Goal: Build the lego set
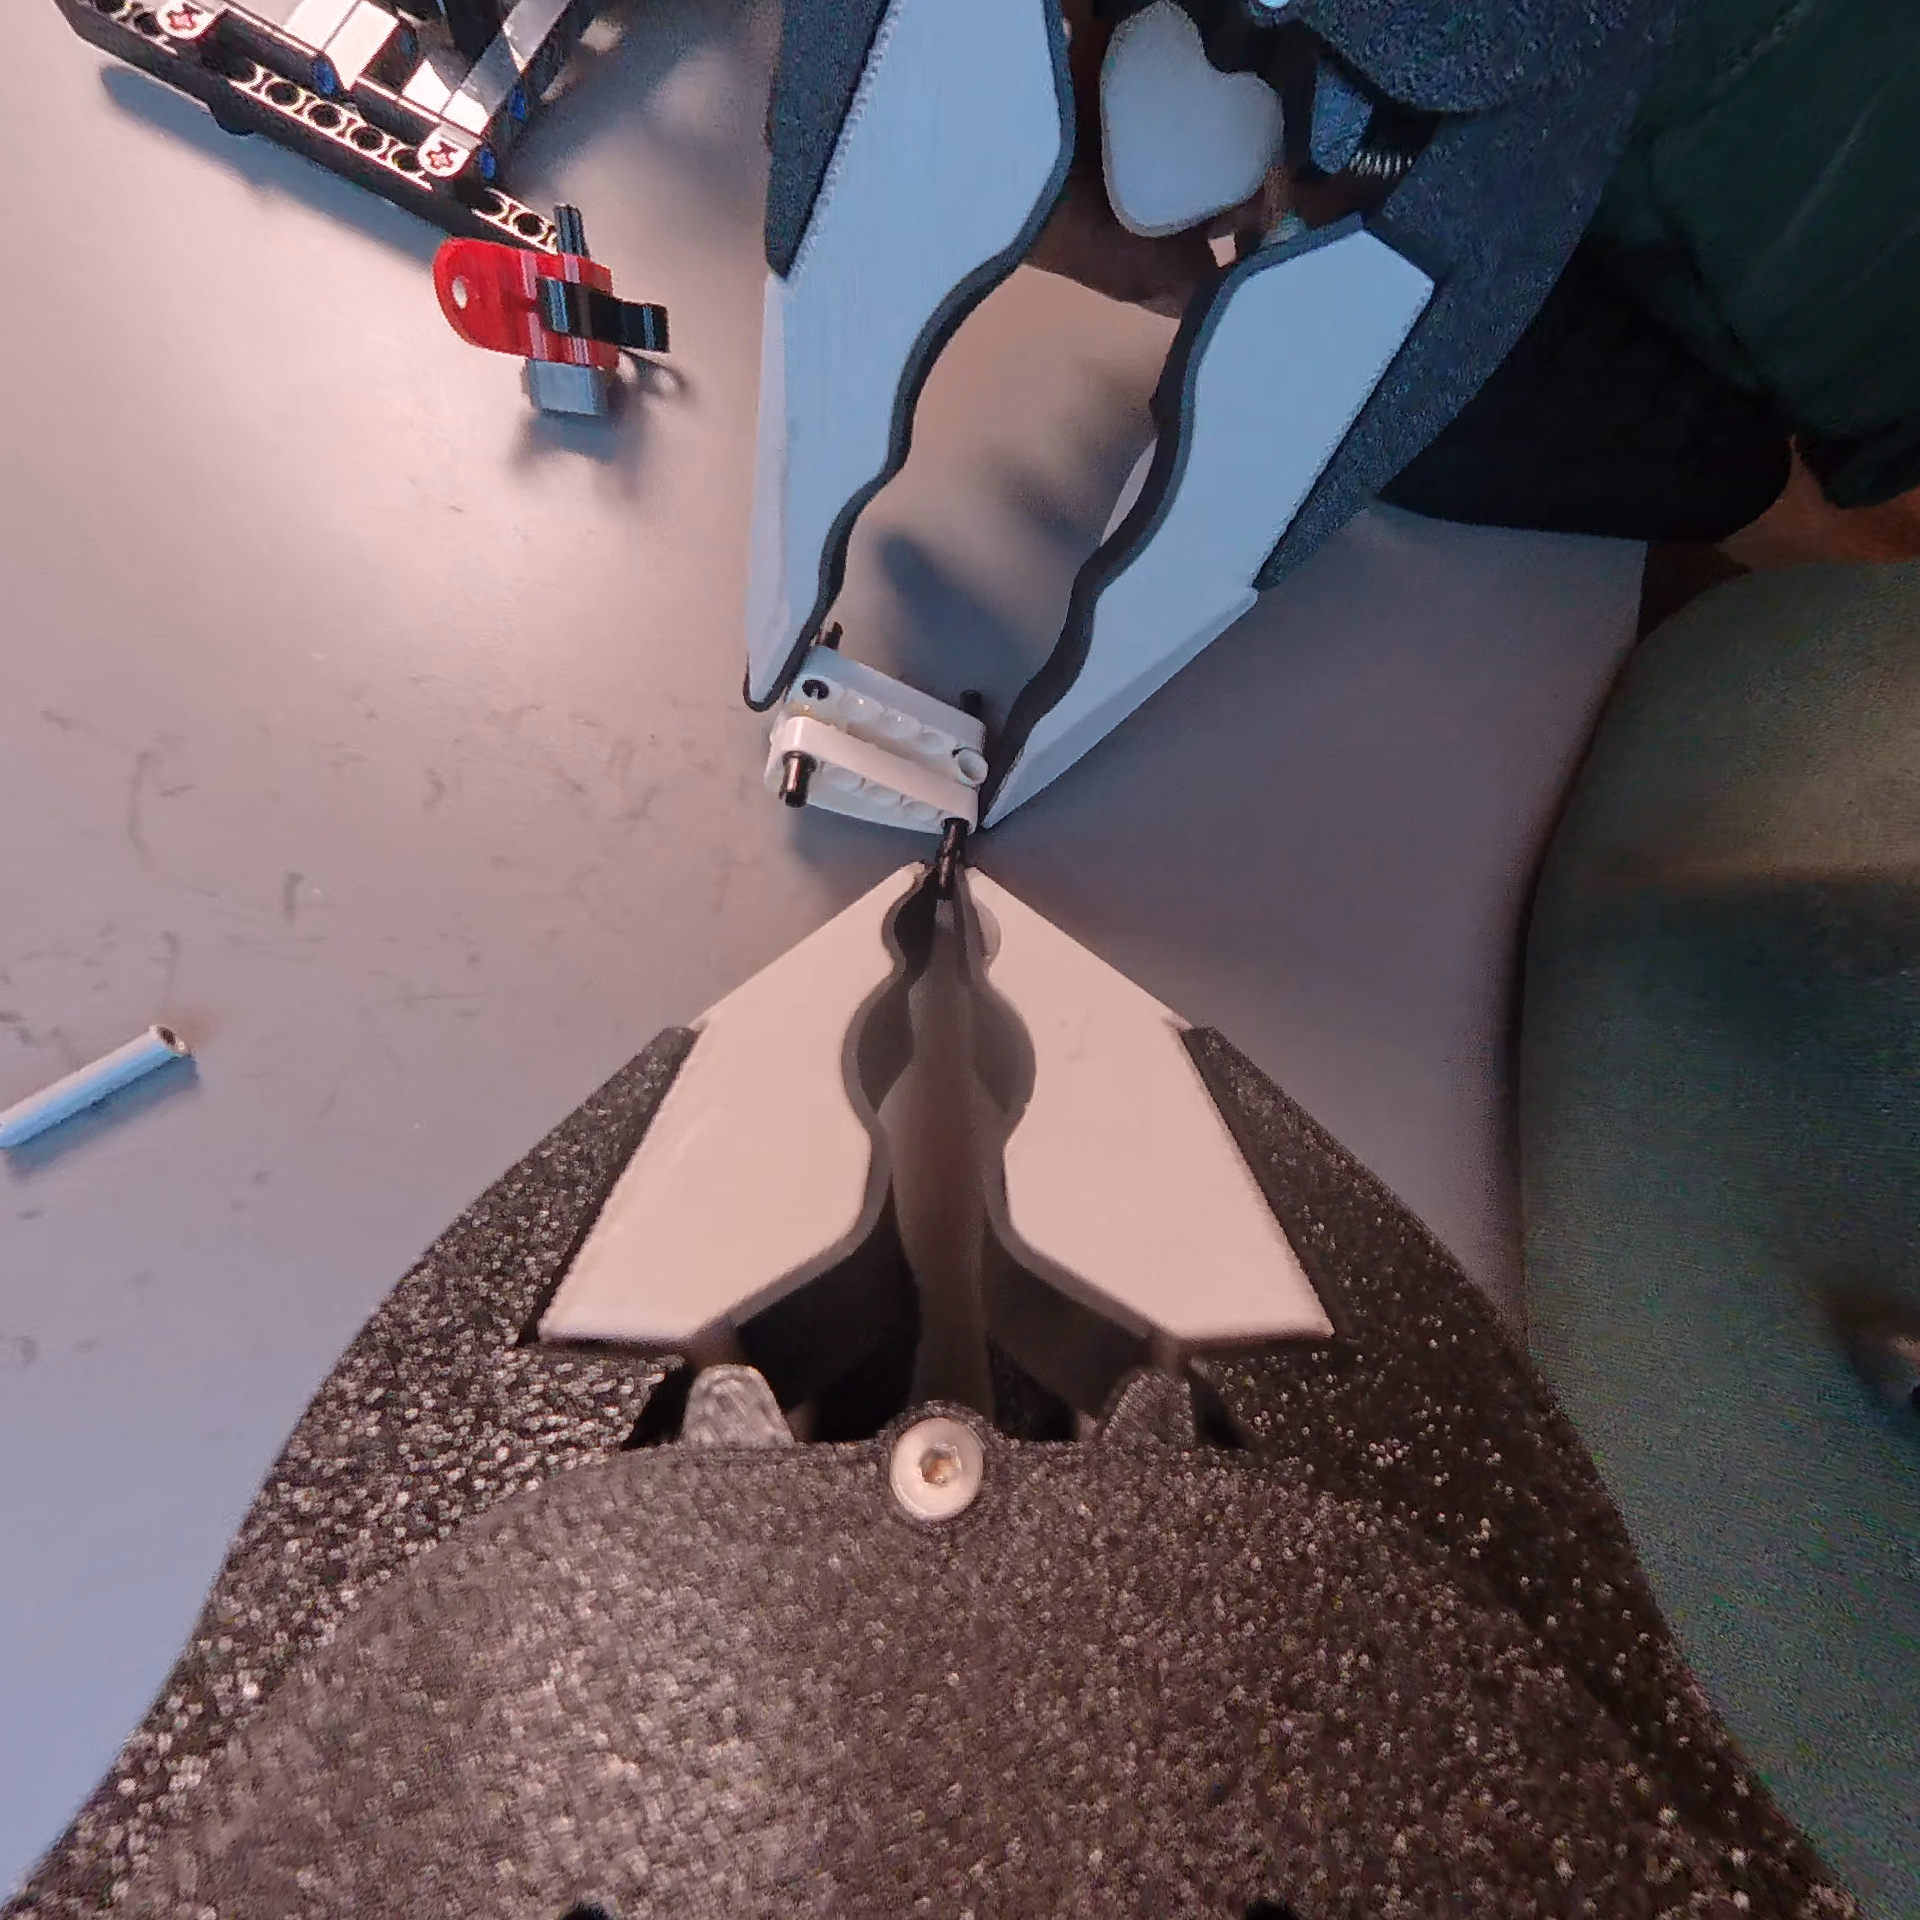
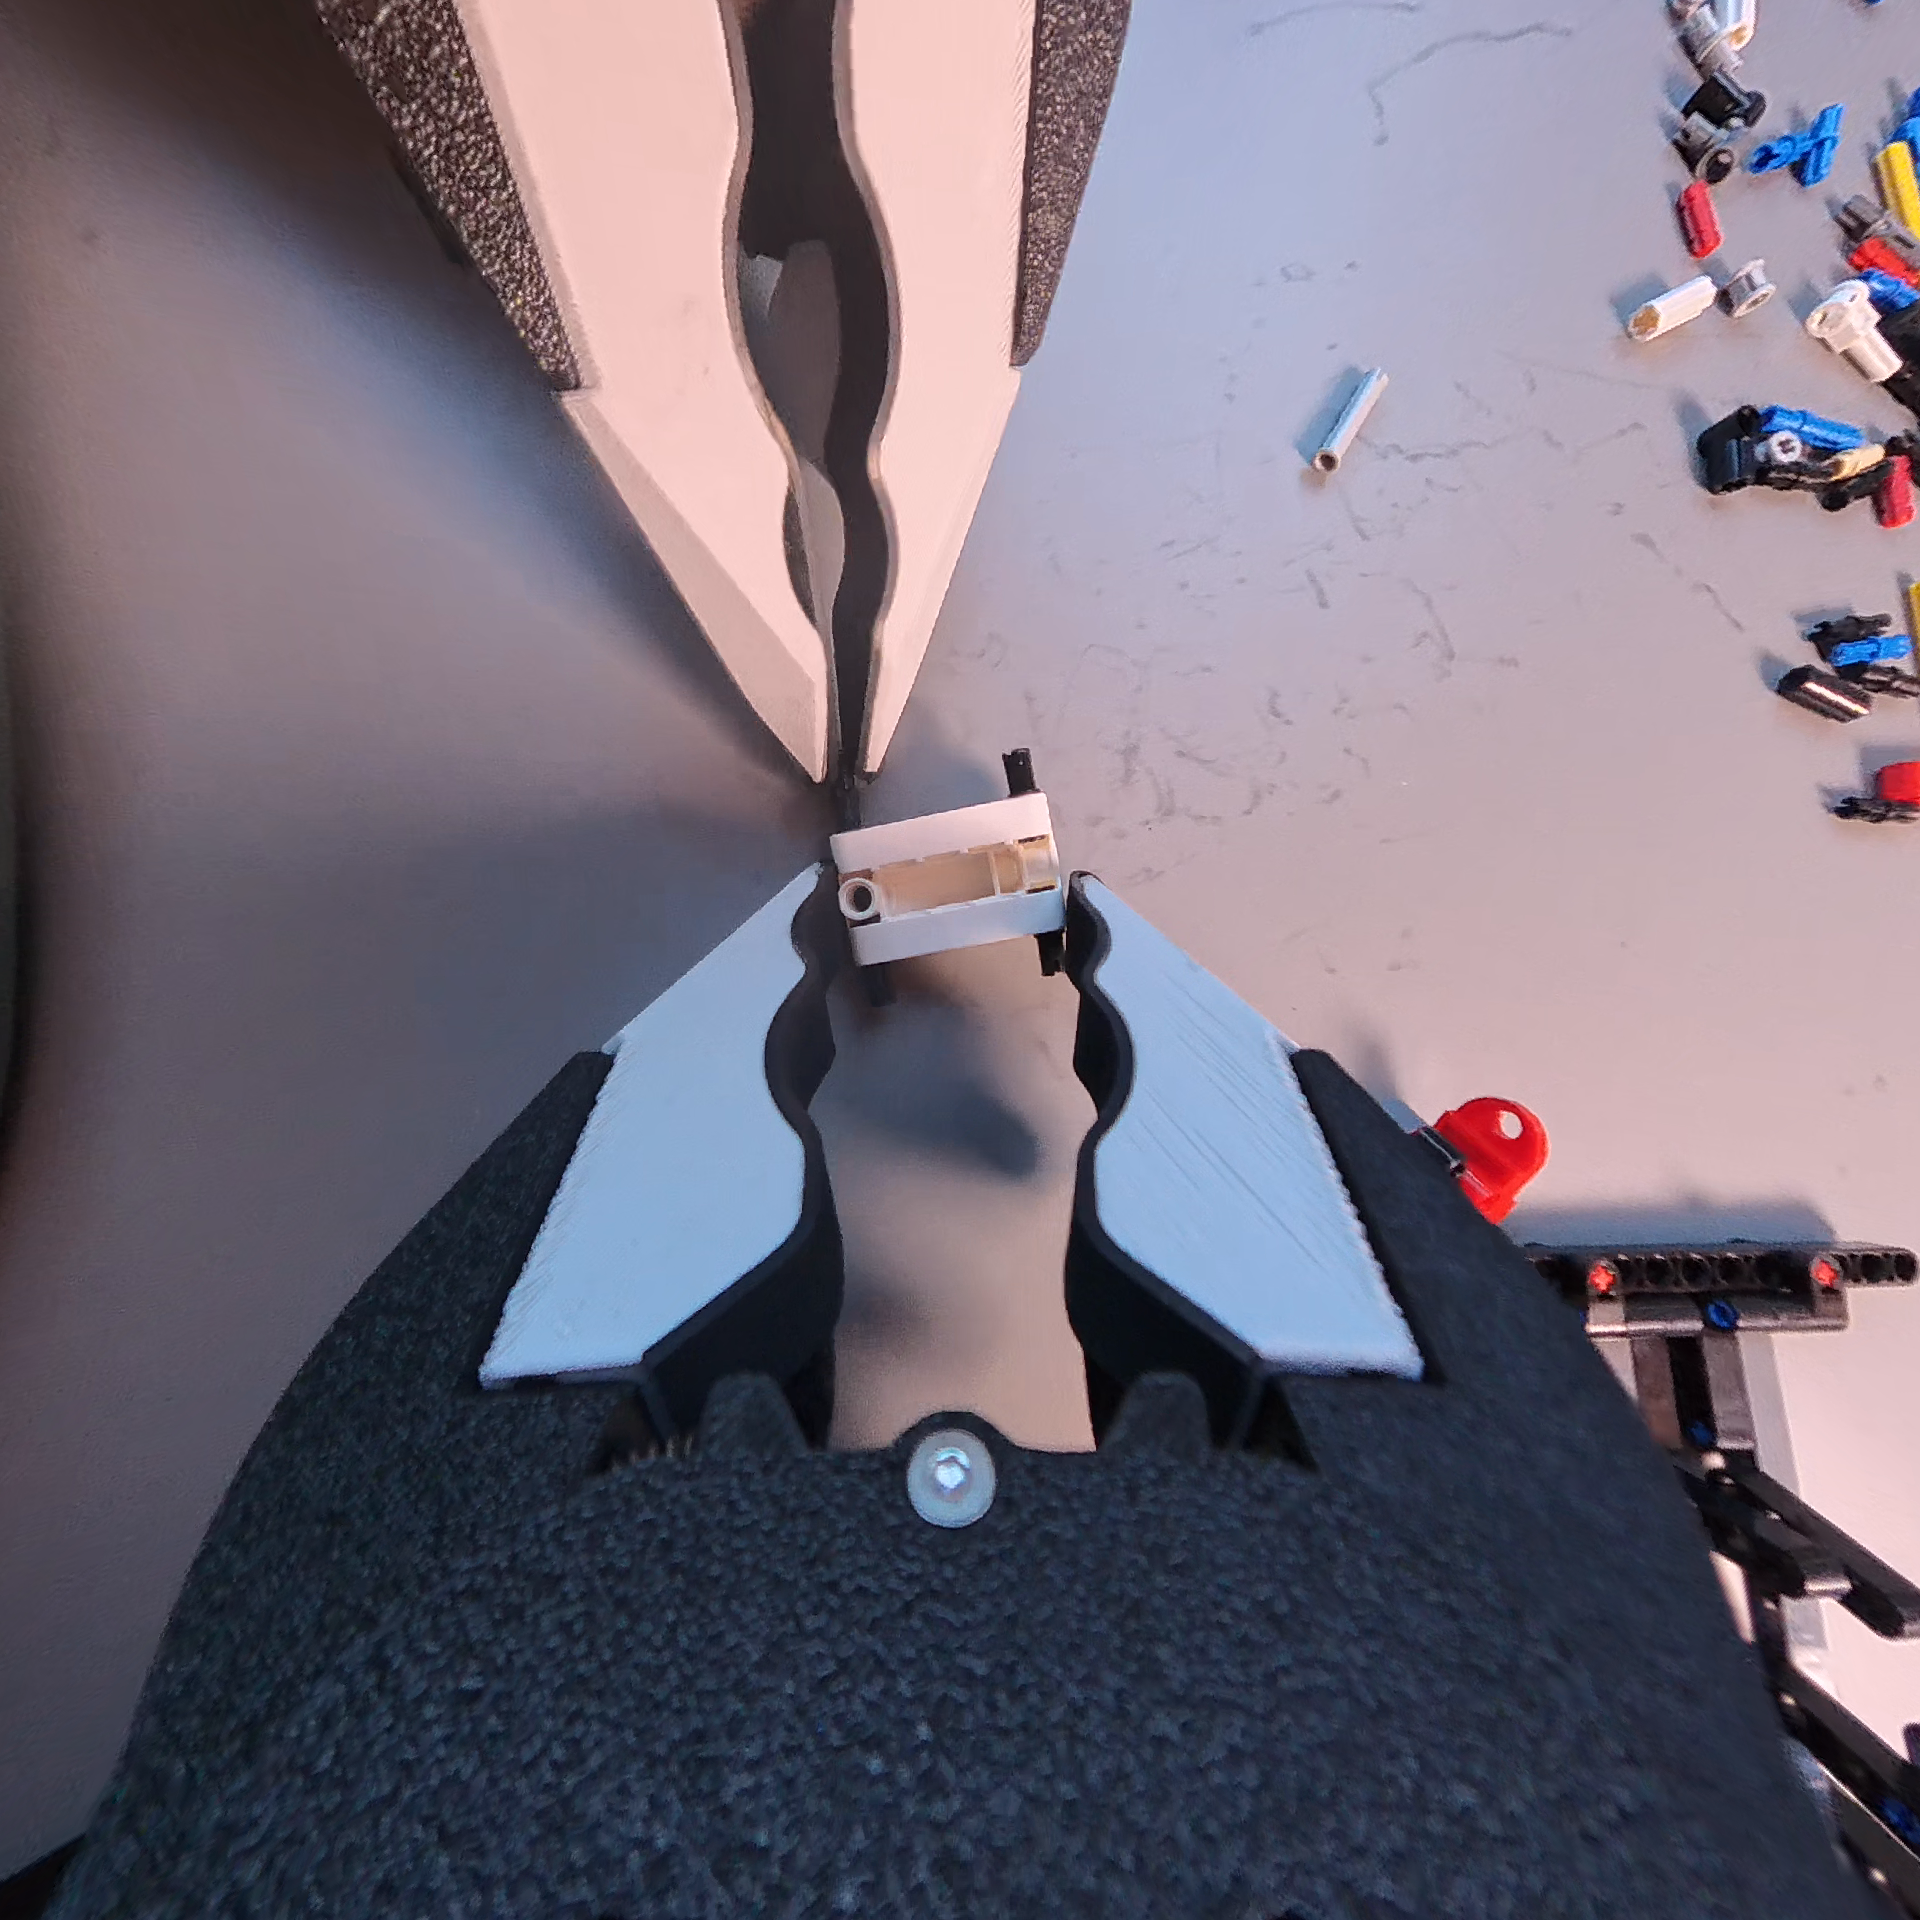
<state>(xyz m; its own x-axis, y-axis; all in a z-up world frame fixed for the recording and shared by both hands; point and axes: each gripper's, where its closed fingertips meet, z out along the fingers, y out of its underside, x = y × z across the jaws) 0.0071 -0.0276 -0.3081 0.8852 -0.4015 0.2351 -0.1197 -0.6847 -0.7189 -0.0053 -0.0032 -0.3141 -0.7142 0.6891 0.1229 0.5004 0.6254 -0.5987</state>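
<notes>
A: How far along is the build?

B: Partly. One black beam frame [image 2: 1714, 1299] is lying assembled on the tabletop [image 2: 1351, 727], loose pieces [image 2: 1808, 312] are waiting far right.

A: And the grippers?

B: The right gripper [image 2: 945, 914] is grasping one white panel block [image 2: 945, 883] in mid-scene; the left gripper [image 1: 943, 883] is clenching one of its four black pins [image 1: 951, 844].

A: Spares?

B: One red sub-assembly [image 1: 530, 301], one grey tube [image 1: 94, 1091].

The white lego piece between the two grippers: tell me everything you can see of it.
The white lego piece is a small blocky plastic part, two flat white bars around a hollow cream middle, with a round hole at one end. Black pins stick out at its corners. It sits off the grey table, clamped endwise in the right gripper. The left gripper, nearly closed, pinches one pin.
</notes>
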